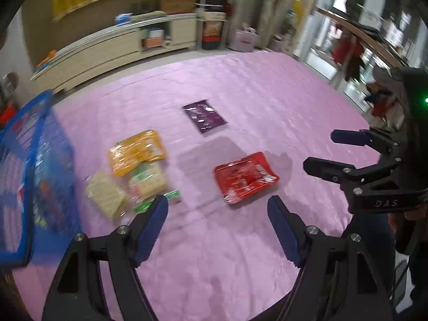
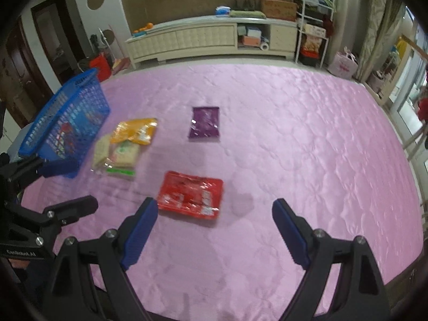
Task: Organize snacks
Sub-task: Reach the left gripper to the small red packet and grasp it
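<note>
A pink quilted bed [image 2: 294, 147] fills both views, with wide bare quilt to the right of the snacks and in front of the grippers. A blue basket [image 2: 67, 123] stands at its left edge. Beside the basket lie an orange packet [image 2: 136, 131] partly over two pale cracker packs [image 2: 115, 155]. The purple packet [image 2: 204, 124] lies apart, farther in; the red packet [image 2: 191, 195] lies nearest.

The left hand-held gripper [image 1: 218, 208] and right hand-held gripper [image 2: 215, 211] both hang above the quilt, jaws wide and holding nothing.

The right view shows the basket sharply and a cream cabinet [image 2: 214, 40] beyond the bed's far edge; the left view blurs the basket.
</note>
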The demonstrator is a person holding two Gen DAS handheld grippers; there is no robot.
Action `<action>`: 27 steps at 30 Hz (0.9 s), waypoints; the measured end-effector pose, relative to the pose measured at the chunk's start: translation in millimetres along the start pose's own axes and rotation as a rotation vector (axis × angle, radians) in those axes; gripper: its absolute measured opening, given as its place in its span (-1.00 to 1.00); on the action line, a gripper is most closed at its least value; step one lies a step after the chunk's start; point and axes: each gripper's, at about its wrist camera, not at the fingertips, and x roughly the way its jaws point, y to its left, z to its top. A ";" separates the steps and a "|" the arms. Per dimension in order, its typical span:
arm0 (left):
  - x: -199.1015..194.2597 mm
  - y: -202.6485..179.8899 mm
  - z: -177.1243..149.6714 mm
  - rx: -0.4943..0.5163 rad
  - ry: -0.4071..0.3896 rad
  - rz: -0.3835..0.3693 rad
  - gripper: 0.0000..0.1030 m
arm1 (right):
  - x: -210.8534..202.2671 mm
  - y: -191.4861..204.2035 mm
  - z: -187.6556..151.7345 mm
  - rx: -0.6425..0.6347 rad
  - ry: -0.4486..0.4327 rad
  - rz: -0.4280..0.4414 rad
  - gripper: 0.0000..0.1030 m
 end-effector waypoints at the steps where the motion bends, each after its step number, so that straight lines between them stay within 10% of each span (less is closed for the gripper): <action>1: 4.6 -2.6 2.8 0.023 0.007 -0.019 0.46 | 1.2 -3.2 -2.3 0.000 0.004 -0.012 0.75; 27: 119.3 -48.3 33.0 0.543 0.213 -0.107 0.48 | 50.0 -49.7 -19.5 0.000 0.109 -0.061 0.75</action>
